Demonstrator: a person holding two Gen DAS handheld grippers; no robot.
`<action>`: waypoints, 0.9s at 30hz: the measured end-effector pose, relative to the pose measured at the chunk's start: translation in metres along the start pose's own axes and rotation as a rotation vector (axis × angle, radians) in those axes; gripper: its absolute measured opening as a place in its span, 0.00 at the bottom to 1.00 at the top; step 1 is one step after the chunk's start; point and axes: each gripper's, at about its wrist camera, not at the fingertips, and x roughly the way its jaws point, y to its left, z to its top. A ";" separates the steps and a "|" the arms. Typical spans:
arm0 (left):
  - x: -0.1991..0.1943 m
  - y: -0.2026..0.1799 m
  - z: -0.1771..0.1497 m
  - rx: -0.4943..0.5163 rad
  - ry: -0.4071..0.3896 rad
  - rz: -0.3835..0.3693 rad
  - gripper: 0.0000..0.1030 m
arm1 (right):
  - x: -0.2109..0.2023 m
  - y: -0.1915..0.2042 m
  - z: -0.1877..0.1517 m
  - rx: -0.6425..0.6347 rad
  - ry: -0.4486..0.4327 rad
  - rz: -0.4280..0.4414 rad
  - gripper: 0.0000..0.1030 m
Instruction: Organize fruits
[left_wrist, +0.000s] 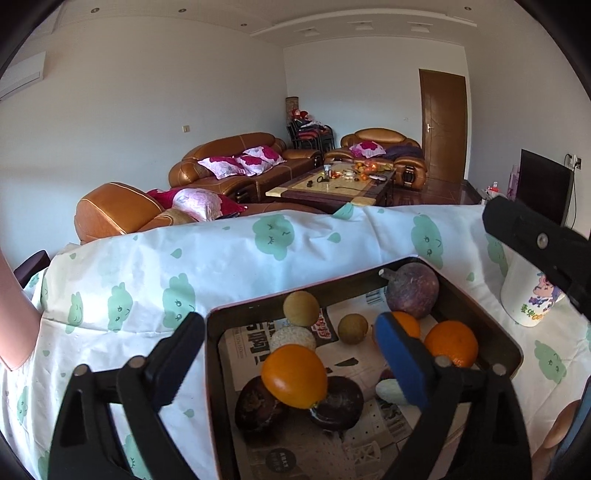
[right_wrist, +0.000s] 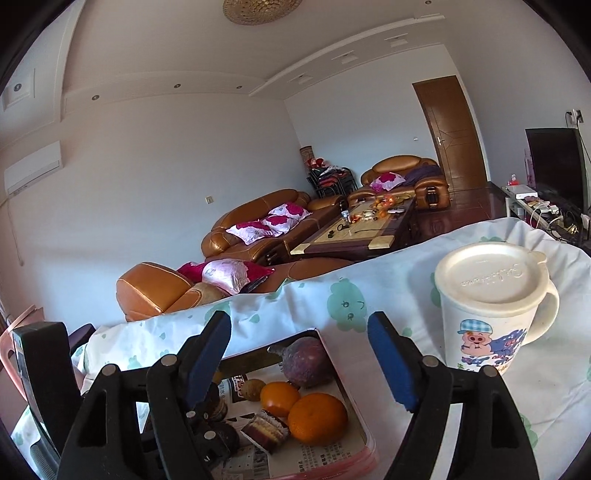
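Both wrist views overlook the tray (left_wrist: 369, 280) closely.

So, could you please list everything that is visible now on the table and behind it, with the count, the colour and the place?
tray: one, dark, on the tablecloth, lined with newspaper
oranges: three, orange, in the tray; the nearest sits on two dark fruits
dark fruits: two, dark brown, near end of the tray
purple fruit: one, far corner of the tray
small round fruits: two, tan, middle of the tray
cake slice: one, layered, in the tray
mug: one, white, lidded, cartoon print, right of the tray
tablecloth: one, white with green clouds
sofas: brown, with pink cushions, behind
coffee table: one, cluttered
left gripper: open, over the tray
right gripper: open, empty
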 end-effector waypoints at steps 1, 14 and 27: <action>-0.001 -0.001 0.000 0.002 -0.006 0.002 1.00 | 0.002 0.000 0.000 0.002 0.008 0.000 0.76; -0.015 0.005 -0.005 -0.024 -0.040 0.021 1.00 | -0.007 0.005 -0.007 -0.051 -0.084 -0.055 0.80; -0.044 0.016 -0.019 -0.048 -0.096 0.056 1.00 | -0.031 0.026 -0.022 -0.168 -0.130 -0.096 0.80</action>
